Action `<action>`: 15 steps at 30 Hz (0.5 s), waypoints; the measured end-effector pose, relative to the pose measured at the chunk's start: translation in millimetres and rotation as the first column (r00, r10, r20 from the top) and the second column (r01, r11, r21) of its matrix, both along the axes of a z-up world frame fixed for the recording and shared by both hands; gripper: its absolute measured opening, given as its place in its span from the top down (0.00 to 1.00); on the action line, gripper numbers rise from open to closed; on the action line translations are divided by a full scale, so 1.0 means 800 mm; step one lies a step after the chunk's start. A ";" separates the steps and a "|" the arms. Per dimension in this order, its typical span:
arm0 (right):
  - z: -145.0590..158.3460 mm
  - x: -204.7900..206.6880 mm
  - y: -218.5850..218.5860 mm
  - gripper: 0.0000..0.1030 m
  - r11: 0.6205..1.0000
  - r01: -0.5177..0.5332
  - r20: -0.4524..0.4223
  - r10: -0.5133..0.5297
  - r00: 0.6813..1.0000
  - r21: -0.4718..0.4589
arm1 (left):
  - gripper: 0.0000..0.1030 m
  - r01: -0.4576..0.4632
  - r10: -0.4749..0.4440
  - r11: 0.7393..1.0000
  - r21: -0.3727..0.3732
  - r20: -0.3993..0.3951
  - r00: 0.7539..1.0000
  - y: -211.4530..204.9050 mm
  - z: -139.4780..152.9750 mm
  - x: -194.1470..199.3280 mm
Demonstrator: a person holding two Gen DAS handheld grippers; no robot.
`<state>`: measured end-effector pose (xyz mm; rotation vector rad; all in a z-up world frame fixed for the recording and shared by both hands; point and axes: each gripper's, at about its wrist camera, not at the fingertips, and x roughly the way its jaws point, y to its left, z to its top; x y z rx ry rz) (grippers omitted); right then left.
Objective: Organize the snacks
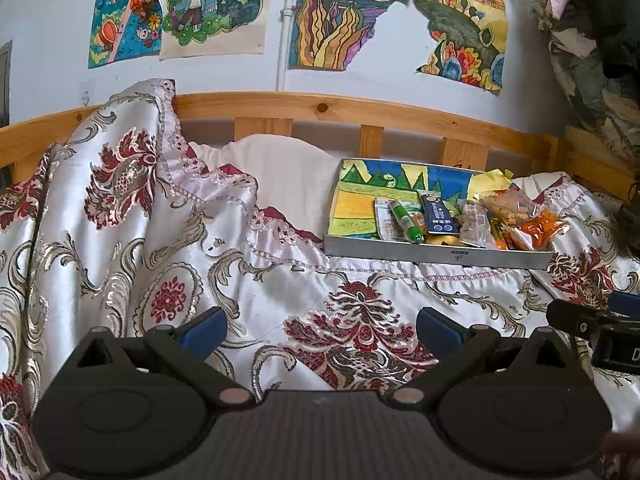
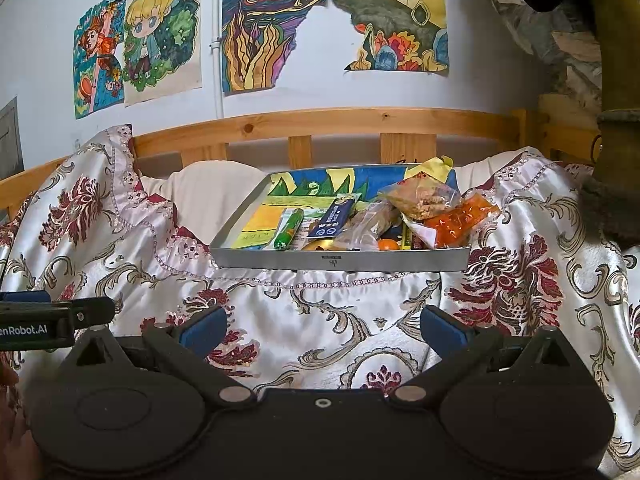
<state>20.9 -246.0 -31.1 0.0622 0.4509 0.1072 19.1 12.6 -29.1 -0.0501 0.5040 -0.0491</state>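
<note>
A shallow grey metal tray (image 1: 432,255) (image 2: 340,261) with a coloured drawing inside lies on the bed. Several snack packets are heaped in its right half: a green tube (image 1: 406,216) (image 2: 289,229), a dark blue packet (image 1: 438,210) (image 2: 334,216), a clear bag of brown snacks (image 2: 424,196) and an orange bag (image 1: 538,229) (image 2: 460,220). My left gripper (image 1: 320,330) is open and empty, low over the bedspread, short of the tray. My right gripper (image 2: 324,332) is open and empty, facing the tray's front wall.
A floral satin bedspread (image 1: 160,240) covers the bed and bunches high on the left. A wooden rail (image 1: 320,110) and a wall with drawings stand behind. A white pillow (image 1: 280,176) lies left of the tray. Bundled cloth hangs at the right.
</note>
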 end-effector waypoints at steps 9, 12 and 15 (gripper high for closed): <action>-0.001 -0.002 0.001 0.01 1.000 -0.001 -0.004 0.001 1.000 -0.003 | 0.00 -0.013 0.012 1.000 -0.006 -0.049 0.999 0.003 -0.001 0.004; -0.003 -0.005 0.002 0.01 1.000 -0.003 -0.006 0.003 1.000 -0.004 | 0.00 -0.002 0.002 1.000 -0.003 -0.052 0.999 0.001 -0.002 0.003; -0.003 -0.003 0.002 0.01 1.000 -0.002 -0.006 0.002 1.000 -0.004 | 0.00 0.000 0.000 1.000 0.000 -0.051 0.999 0.000 -0.001 0.003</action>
